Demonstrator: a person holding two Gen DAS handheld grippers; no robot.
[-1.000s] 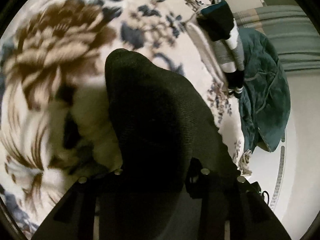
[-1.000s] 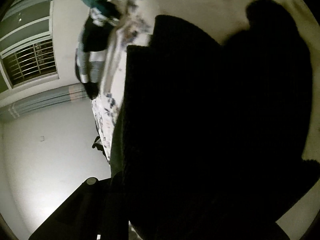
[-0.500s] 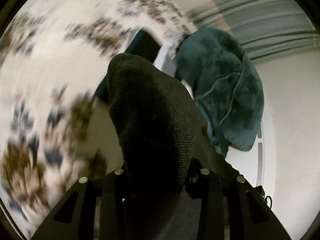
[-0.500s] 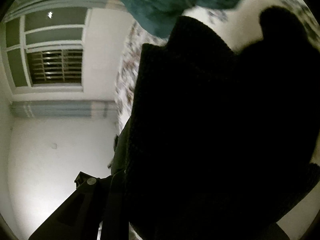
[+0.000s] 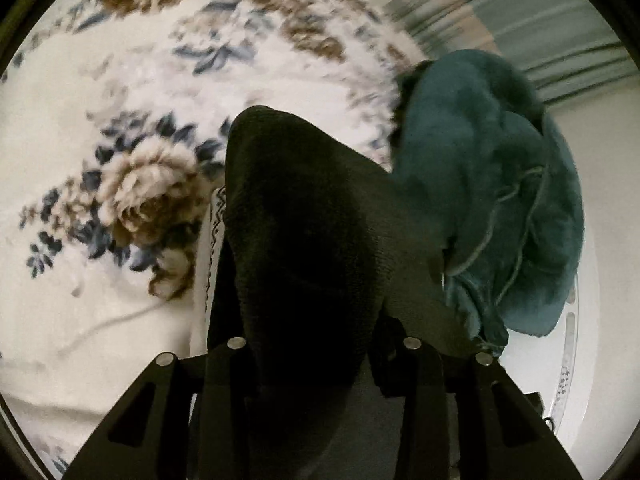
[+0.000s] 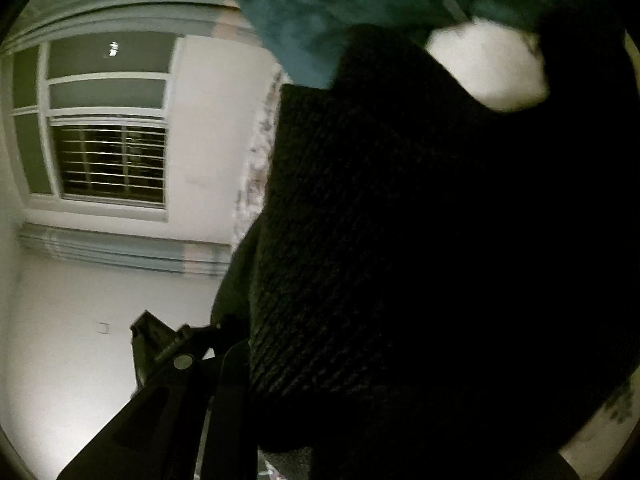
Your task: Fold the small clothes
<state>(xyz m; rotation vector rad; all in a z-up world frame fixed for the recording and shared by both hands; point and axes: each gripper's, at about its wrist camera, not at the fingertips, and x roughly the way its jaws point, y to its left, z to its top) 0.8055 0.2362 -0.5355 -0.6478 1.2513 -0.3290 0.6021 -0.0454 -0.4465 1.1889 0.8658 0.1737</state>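
A dark knitted garment [image 5: 304, 248] hangs between the jaws of my left gripper [image 5: 316, 344], which is shut on it above the floral blanket [image 5: 120, 160]. The same dark garment [image 6: 420, 240] fills most of the right wrist view and covers my right gripper [image 6: 304, 392]. Only the left finger [image 6: 176, 380] shows there, pressed against the cloth. A white patterned cloth edge [image 5: 212, 248] peeks out beside the garment in the left wrist view.
A teal fleece garment [image 5: 492, 184] lies crumpled at the blanket's right edge and also shows in the right wrist view [image 6: 320, 12]. A barred window [image 6: 108, 160], striped curtains [image 6: 120, 252] and a white wall [image 6: 80, 340] lie beyond.
Both grippers swung with the dark garment toward the teal fleece. The striped folded clothes left view. The blanket's brown flower came back into the left view.
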